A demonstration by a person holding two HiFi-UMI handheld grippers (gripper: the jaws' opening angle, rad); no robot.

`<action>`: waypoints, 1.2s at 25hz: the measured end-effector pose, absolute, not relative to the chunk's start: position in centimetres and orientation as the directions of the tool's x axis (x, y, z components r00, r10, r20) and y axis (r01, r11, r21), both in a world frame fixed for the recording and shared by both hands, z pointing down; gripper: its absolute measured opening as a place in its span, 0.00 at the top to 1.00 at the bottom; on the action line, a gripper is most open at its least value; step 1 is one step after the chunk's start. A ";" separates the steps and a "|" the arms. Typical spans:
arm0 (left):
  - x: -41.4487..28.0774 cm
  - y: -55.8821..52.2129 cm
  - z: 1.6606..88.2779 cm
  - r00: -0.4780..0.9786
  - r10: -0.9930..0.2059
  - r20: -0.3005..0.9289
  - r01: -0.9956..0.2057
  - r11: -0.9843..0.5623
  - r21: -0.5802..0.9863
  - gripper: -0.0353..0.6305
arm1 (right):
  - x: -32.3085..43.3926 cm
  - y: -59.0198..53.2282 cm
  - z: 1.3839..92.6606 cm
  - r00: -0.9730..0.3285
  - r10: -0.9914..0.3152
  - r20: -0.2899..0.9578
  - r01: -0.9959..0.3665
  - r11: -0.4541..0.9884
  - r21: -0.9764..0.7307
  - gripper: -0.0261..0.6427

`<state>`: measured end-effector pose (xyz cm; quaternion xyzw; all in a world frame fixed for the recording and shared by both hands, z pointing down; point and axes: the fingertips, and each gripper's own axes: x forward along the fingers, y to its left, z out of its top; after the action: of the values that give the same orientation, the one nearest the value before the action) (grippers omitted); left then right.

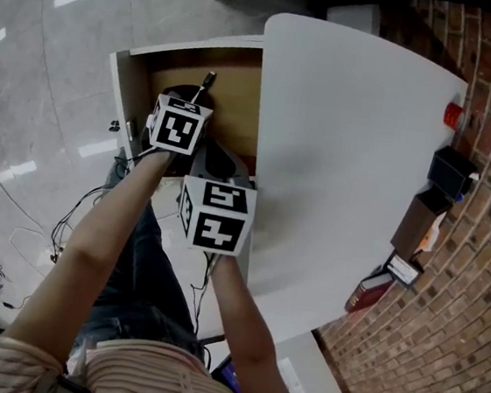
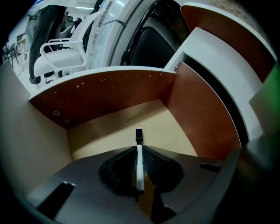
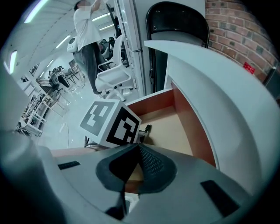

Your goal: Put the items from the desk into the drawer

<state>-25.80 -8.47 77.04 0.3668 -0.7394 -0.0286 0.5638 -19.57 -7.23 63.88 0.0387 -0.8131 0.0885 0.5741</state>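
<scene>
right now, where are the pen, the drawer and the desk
pen point(image 2: 139, 168), left gripper view, on its white barrel between the jaws
drawer point(image 2: 113, 127), left gripper view, on its bare tan floor
desk point(image 1: 338, 158), head view, on its bare white top

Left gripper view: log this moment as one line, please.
left gripper shut on pen | pen over open drawer, not yet released | right gripper shut, nothing between fingers | phase: placing

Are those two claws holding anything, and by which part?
The left gripper pinches a white pen by its barrel, black end poking out; right gripper is shut, empty.
</scene>
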 end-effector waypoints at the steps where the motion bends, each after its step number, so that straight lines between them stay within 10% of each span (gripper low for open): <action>1: -25.7 -8.5 77.3 -0.091 -0.573 0.814 -0.507 0.730 0.458 0.88 | -19.5 -7.2 64.1 -0.331 0.038 0.943 -0.167 0.981 -0.098 0.94; 30: -24.9 -9.0 79.1 -0.060 -0.561 0.826 -0.514 0.726 0.456 0.85 | -18.8 -7.9 65.0 -0.302 0.016 0.953 -0.181 0.981 -0.074 0.94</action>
<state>-24.90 -8.97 79.14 0.3694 -0.7277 -0.0201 0.5776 -18.82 -7.94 64.96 0.0514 -0.8026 0.0836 0.5883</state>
